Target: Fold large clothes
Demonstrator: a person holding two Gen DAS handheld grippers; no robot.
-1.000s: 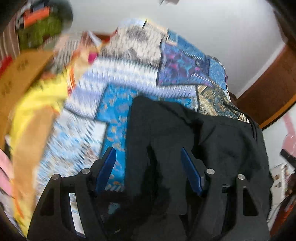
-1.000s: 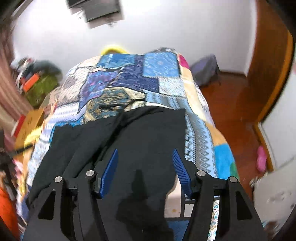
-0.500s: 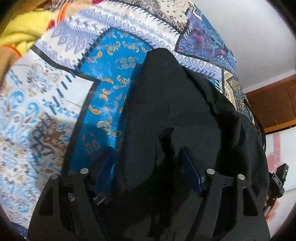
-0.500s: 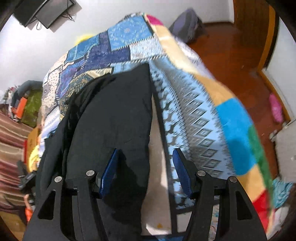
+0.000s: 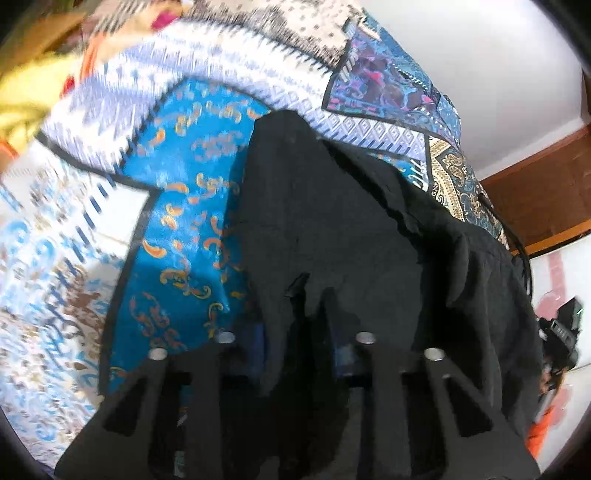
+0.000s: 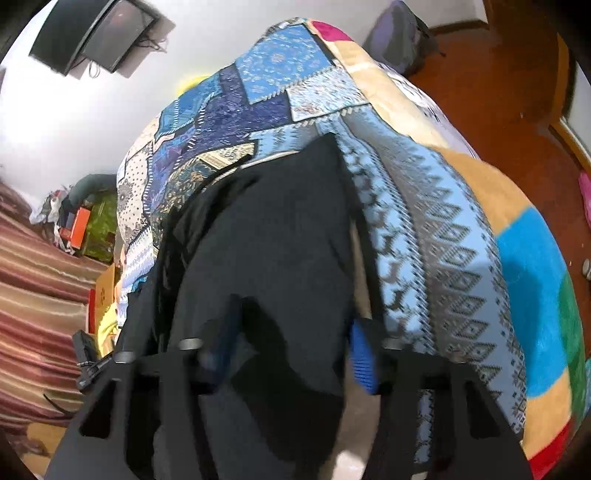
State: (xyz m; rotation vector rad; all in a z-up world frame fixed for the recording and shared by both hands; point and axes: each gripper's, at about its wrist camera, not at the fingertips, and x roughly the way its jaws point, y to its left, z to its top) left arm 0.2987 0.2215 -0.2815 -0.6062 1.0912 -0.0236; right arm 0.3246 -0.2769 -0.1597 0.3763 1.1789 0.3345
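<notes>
A large black garment [image 5: 351, 229] lies spread on a bed with a patchwork cover [image 5: 184, 192]. In the left wrist view my left gripper [image 5: 299, 347] has its blue-padded fingers drawn close together, pinching a fold of the black cloth near its left edge. In the right wrist view the same garment [image 6: 273, 236] runs up the bed. My right gripper [image 6: 291, 354] stands open, its left finger over the black cloth and its right pad [image 6: 364, 365] just past the garment's right edge, over the cover [image 6: 443, 258].
A black drawstring cord [image 5: 509, 229] trails off the garment's far end. Yellow cloth [image 5: 26, 92] and clutter lie left of the bed. A wall-mounted TV [image 6: 96, 33], a cardboard box [image 6: 105, 291] and wooden floor [image 6: 498, 88] surround the bed.
My left gripper has closed from open onto the black cloth. My right gripper dropped lower over the garment's right edge and stays open.
</notes>
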